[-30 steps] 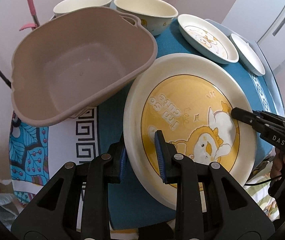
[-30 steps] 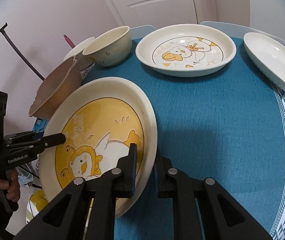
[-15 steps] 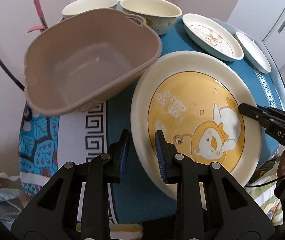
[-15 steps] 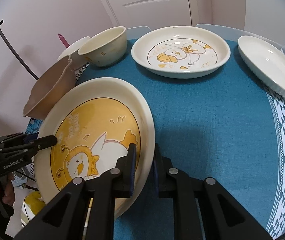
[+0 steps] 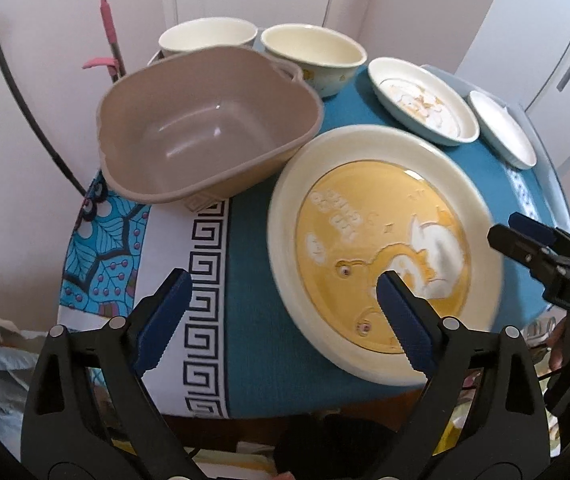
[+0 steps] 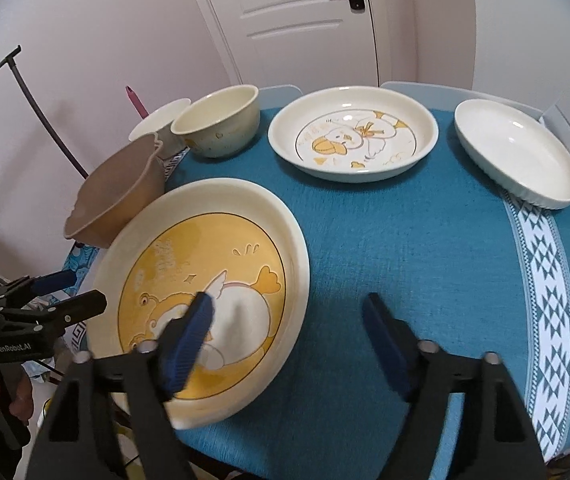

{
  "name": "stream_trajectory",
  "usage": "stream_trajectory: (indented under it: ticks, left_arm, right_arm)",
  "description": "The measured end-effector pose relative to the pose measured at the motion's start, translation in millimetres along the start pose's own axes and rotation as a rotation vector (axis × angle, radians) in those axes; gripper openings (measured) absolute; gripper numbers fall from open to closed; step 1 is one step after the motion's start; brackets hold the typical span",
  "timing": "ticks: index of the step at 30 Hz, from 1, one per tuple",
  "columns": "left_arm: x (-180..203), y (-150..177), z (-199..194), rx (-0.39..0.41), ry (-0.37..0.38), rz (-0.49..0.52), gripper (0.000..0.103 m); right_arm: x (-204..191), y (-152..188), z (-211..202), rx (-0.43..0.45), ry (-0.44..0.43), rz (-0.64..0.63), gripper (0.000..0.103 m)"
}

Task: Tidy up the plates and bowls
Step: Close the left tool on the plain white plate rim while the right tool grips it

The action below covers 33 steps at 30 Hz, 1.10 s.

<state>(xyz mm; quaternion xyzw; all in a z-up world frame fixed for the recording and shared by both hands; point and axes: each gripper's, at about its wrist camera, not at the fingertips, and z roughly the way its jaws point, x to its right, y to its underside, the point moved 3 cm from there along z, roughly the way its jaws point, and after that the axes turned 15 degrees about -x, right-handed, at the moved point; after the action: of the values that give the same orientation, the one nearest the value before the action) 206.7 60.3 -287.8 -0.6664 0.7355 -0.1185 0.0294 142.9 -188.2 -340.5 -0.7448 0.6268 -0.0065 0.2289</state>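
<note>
A large cream plate with a yellow duck picture (image 5: 385, 252) lies on the blue tablecloth near the table's front edge; it also shows in the right wrist view (image 6: 201, 292). My left gripper (image 5: 281, 312) is open, its right finger over the plate's near rim. My right gripper (image 6: 289, 340) is open, its left finger over the plate, its right finger over the cloth. Neither holds anything. A brown plastic basin (image 5: 205, 128) stands just left of the plate.
Two cream bowls (image 5: 313, 56) (image 5: 209, 36) stand behind the basin. A duck-print dish (image 6: 353, 136) and a plain white dish (image 6: 517, 152) sit at the back right. The table edge (image 5: 285, 404) is close below the plate. A door is behind.
Both grippers were shut on the big plate's rim and held it tilted. Now both have opened, and the plate lies on the cloth.
</note>
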Motion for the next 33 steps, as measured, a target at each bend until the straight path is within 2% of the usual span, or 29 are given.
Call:
stream_trajectory:
  ticks: [4,6,7,9,12,14,18,22,25,27,29,30,31,33]
  left_arm:
    - [22,-6,-31,0.012,-0.001,0.028,0.093]
    - [38,-12,-60,0.050,0.022,0.065,0.093]
    - [47,-17,-72,0.073,0.025,0.085,0.094]
    - [71,-32,-93,0.124,0.033,0.147,0.103]
    - [103,-64,-104,0.165,0.022,0.223,0.103]
    - [121,-87,-104,0.156,0.058,0.279,0.103]
    - [164,-139,-92,0.106,0.159,0.371,0.103]
    - [207,-185,-74,0.089,0.222,0.446,0.103]
    - [239,-222,-49,0.043,0.251,0.489,0.103]
    - [261,-244,-21,-0.026,0.298,0.515,0.103]
    - [278,-260,9,-0.085,0.298,0.540,0.101]
    - [289,-268,26,-0.115,0.285,0.558,0.093]
    - [296,-272,40,-0.138,0.268,0.574,0.080]
    - [309,-280,73,-0.201,0.239,0.598,0.065]
  right_arm:
    - [1,-1,-28,0.004,0.014,-0.001,0.078]
    - [4,-5,-55,0.021,0.013,0.019,0.079]
    - [6,-7,-67,0.032,0.012,0.033,0.087]
    - [14,-12,-95,0.070,0.014,0.066,0.103]
    - [32,-20,-133,0.161,0.045,0.108,0.103]
    - [47,-26,-152,0.189,0.085,0.143,0.103]
    - [83,-36,-173,0.171,0.162,0.223,0.103]
    - [123,-45,-181,0.204,0.211,0.297,0.103]
    - [165,-57,-164,0.169,0.153,0.381,0.103]
    - [196,-64,-149,0.153,0.088,0.455,0.103]
    - [221,-67,-133,0.125,0.051,0.512,0.103]
    - [230,-67,-124,0.114,0.041,0.532,0.100]
    - [241,-69,-113,0.101,0.023,0.556,0.092]
    - [260,-70,-89,0.072,-0.044,0.604,0.080]
